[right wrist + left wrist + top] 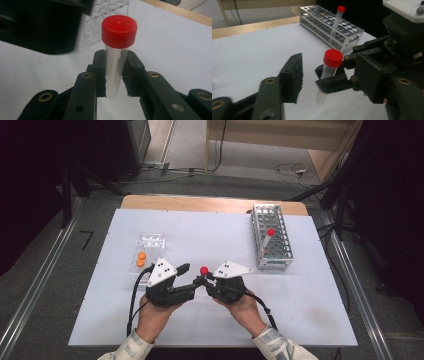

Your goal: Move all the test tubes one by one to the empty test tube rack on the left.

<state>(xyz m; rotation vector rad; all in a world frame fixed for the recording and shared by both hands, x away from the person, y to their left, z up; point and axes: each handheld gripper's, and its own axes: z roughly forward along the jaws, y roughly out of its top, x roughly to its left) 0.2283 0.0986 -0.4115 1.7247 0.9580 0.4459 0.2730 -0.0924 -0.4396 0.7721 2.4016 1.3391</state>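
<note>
Red-capped tube (pixel 115 62) stands upright, pinched by the right gripper (pixel 113 75); the left gripper (pixel 312 75) is spread apart beside it. Metal rack (pixel 271 237) holds another tube (pixel 267 239).

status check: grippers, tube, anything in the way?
Right gripper shut on red-capped tube, upright. Left gripper open beside it. Path clear; rack off to the side.
</note>
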